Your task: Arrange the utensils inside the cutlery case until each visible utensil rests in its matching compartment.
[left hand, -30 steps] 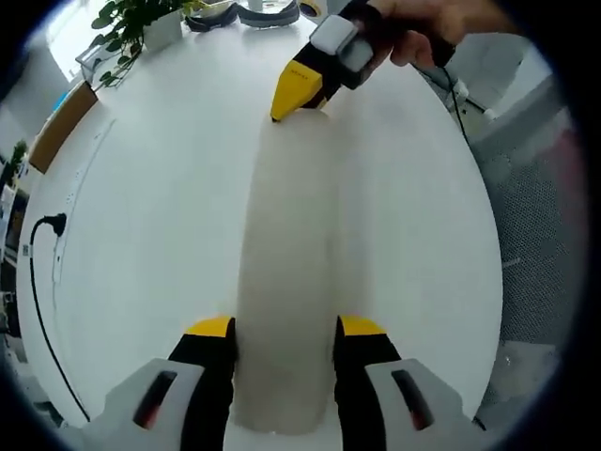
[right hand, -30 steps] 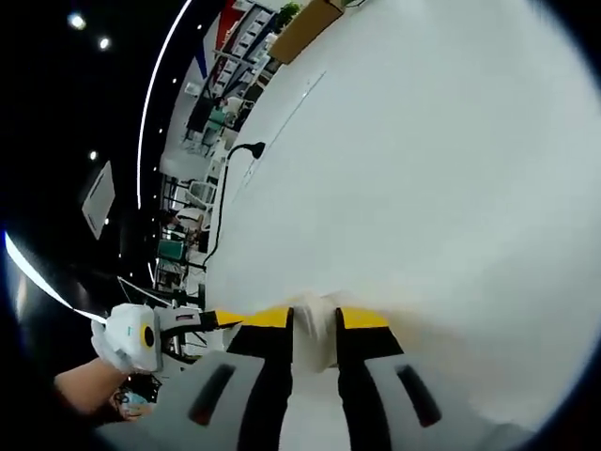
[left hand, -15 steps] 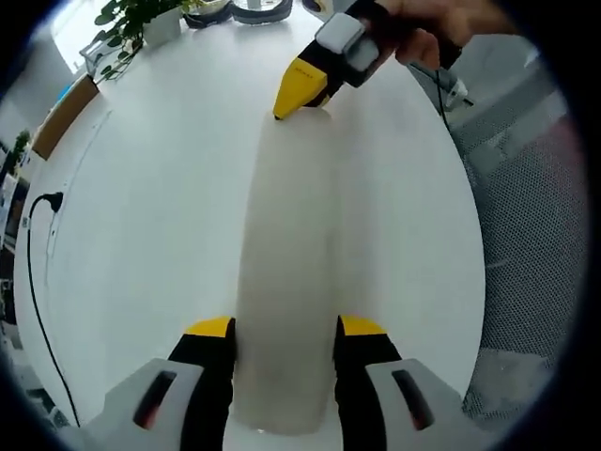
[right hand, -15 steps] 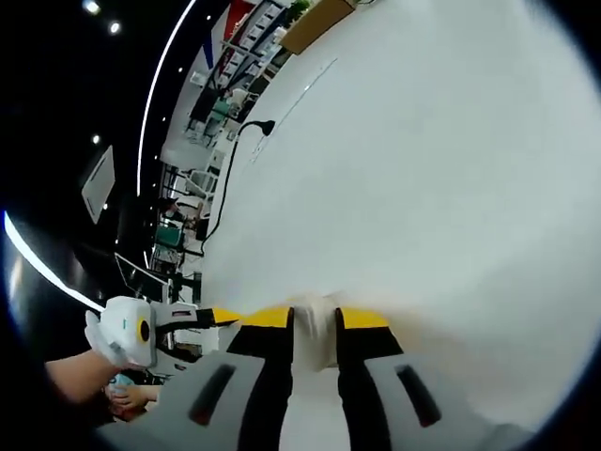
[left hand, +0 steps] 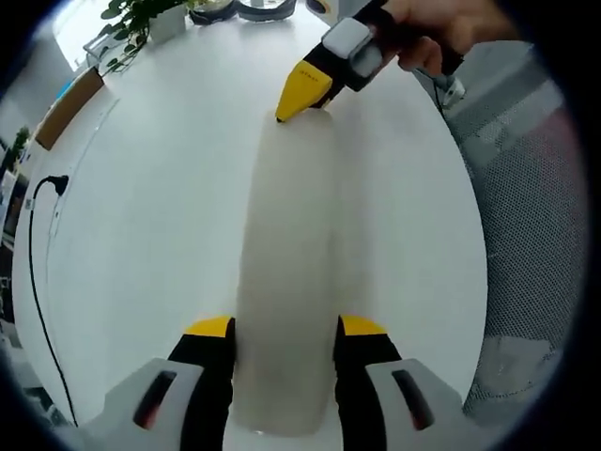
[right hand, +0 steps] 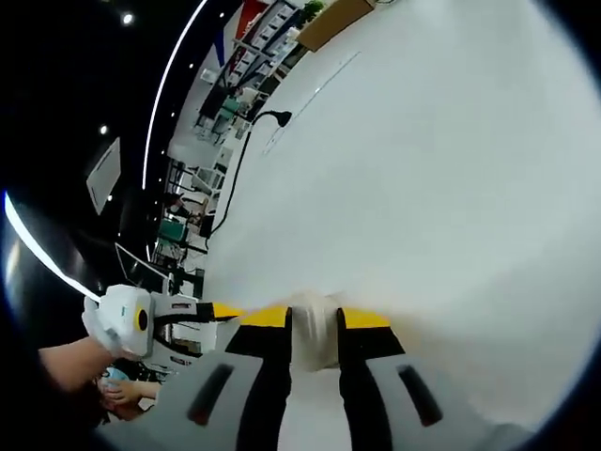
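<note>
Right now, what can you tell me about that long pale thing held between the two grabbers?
The long pale object looks translucent white, like frosted plastic, narrow with rounded ends; probably the cutlery case, though nothing inside can be made out. It lies along the white table. The left gripper clamps its near end, and the right gripper pinches the far end. In the right gripper view that end sits between the yellow-tipped jaws.

left gripper (left hand: 284, 327): jaws clamped on case near end | right gripper (right hand: 314, 319): jaws clamped on far end, hand (left hand: 432, 33) gripping it
</note>
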Tool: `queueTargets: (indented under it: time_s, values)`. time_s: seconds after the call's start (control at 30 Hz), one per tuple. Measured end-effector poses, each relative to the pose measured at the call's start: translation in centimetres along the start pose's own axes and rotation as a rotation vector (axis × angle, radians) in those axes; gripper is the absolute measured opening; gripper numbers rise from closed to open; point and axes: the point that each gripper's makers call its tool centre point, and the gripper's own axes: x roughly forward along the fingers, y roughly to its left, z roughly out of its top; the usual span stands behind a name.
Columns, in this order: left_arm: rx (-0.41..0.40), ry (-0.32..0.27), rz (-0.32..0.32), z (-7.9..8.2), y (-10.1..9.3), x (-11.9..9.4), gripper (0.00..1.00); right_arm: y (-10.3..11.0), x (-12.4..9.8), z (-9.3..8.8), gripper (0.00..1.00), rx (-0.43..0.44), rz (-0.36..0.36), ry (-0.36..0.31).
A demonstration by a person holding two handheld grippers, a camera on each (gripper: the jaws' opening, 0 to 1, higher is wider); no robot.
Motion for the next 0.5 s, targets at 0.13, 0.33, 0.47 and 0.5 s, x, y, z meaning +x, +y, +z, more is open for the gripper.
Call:
queueTargets:
  time_s: [0.13,0.33,0.47,0.5]
  values:
    - [-0.011,-0.005,0.0,-0.08,-0.02,-0.09,0.43,0.12,0.34,0.24,0.16,-0.027,-0.007,0.01]
    - [-0.023,-0.02,0.001,-0.05,-0.04,-0.18,0.43,0.03,0.36,0.25,0.18,-0.041,-0.006,0.013]
    - [-0.03,-0.014,0.003,-0.03,-0.02,-0.19,0.44,-0.3,0.26,0.05,0.19,-0.044,0.003,0.012]
    - [-0.033,-0.013,0.004,-0.04,0.01,-0.21,0.44,-0.26,0.39,0.02,0.19,-0.047,0.005,0.013]
